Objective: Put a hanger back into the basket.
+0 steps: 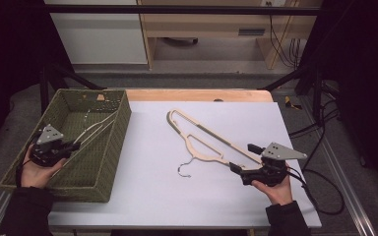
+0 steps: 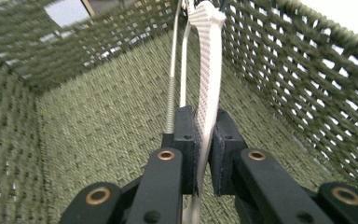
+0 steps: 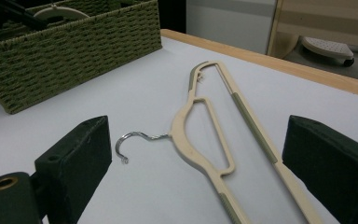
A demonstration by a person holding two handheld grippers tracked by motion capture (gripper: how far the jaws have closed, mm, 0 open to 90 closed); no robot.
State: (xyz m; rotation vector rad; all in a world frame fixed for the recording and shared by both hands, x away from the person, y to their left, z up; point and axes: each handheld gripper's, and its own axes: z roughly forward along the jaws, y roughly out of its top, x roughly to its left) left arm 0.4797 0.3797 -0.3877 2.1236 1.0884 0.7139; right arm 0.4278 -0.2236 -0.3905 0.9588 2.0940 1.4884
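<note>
Cream plastic hanger (image 2: 208,79) with a ribbed face sits between the pads of the left gripper (image 2: 204,149), whose two black jaws stand close together and clamp it inside the green woven basket (image 2: 74,121). In the high view this hanger (image 1: 96,127) slants across the basket (image 1: 113,147) at the table's left, with the left gripper (image 1: 74,145) low inside the basket. A thin metal rod (image 2: 171,88) runs beside the clamped hanger. Out on the white table top (image 1: 152,187), a second cream hanger with olive grip strips and a steel hook (image 3: 200,135) lies flat. The right gripper (image 3: 196,154) rests near one end of it, jaws wide apart with nothing between the pads.
</note>
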